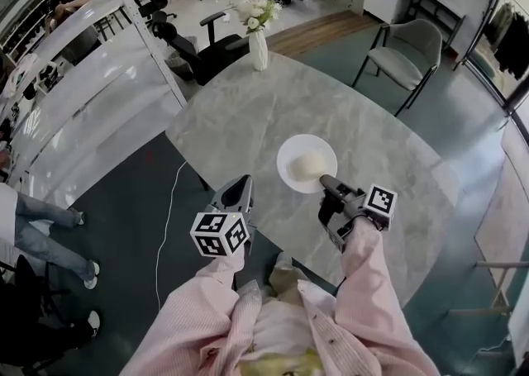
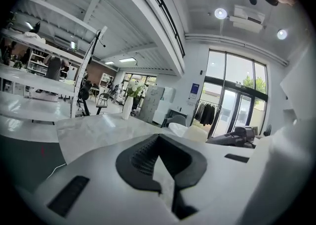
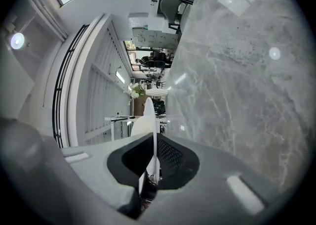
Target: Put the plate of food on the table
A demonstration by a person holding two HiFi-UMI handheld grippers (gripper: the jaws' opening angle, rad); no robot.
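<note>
A white plate with a pale mound of food is over the near middle of the round marble table; whether it touches the top I cannot tell. My right gripper is shut on the plate's near right rim. In the right gripper view the plate shows edge-on, pinched between the dark pads of that gripper. My left gripper hovers at the table's near left edge, shut and holding nothing. From the left gripper view the plate and food lie to the right of its closed tips.
A white vase of flowers stands at the table's far edge. A grey armchair is beyond the table at right, a black office chair behind the vase. A white cable trails on the floor, and a person's legs are at far left.
</note>
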